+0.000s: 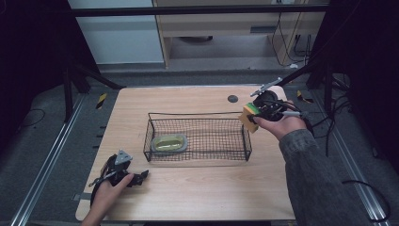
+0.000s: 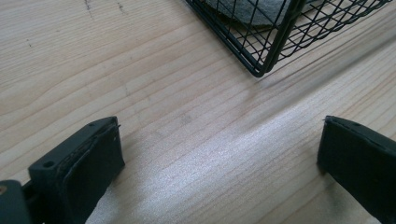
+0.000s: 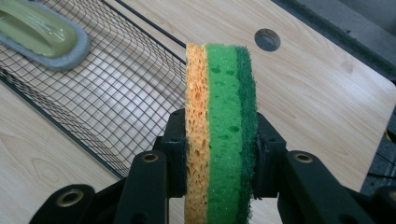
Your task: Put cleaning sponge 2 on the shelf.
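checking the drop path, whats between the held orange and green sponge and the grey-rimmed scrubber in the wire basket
In the right gripper view, the black wire basket's end wall and bare mesh floor lie between the orange and green sponge and the grey-rimmed green scrubber.

In the left gripper view the wire basket (image 2: 275,37) runs off the top edge, and the grey object (image 2: 252,11) inside it is cut to a sliver; in the right gripper view the sponge (image 3: 219,135) runs off the bottom edge — the 2 jaws cover its lower flanks; the green-and-grey brush (image 3: 39,32) is clipped at upper left.
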### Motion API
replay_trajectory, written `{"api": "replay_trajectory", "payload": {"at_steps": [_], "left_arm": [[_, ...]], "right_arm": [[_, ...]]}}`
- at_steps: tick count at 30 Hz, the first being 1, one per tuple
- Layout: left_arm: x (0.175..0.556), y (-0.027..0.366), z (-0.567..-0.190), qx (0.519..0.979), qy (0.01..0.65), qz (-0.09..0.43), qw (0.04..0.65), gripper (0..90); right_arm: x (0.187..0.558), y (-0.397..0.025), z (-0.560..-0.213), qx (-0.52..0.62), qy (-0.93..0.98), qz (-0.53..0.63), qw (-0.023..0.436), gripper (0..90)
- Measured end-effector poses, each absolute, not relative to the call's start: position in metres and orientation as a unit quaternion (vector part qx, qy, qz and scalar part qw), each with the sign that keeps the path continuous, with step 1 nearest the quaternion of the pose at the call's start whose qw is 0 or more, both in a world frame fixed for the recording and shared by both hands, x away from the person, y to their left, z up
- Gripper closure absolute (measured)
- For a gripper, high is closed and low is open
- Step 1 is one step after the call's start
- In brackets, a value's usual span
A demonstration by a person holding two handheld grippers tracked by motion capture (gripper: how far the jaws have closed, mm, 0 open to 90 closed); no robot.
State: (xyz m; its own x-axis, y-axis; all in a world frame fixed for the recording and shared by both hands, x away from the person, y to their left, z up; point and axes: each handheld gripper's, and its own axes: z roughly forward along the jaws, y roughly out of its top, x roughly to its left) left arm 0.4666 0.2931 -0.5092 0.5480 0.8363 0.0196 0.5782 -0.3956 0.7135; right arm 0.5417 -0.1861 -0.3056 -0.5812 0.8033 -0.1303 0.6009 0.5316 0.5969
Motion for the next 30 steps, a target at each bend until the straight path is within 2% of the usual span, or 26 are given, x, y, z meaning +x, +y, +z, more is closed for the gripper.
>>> {"api": "replay_trajectory", "payload": {"at_steps": [19, 30], "left_arm": [[0.467, 0.293, -0.509, 0.812, 0.436, 0.191, 0.337, 0.0], [0.467, 0.293, -0.509, 0.813, 0.436, 0.191, 0.337, 0.0]], "right_arm": [[0.566, -0.160, -0.338, 0.407, 0.861, 0.252, 0.172, 64.7], [0.575, -0.163, -0.357, 0.416, 0.861, 0.244, 0.161, 64.6]]}}
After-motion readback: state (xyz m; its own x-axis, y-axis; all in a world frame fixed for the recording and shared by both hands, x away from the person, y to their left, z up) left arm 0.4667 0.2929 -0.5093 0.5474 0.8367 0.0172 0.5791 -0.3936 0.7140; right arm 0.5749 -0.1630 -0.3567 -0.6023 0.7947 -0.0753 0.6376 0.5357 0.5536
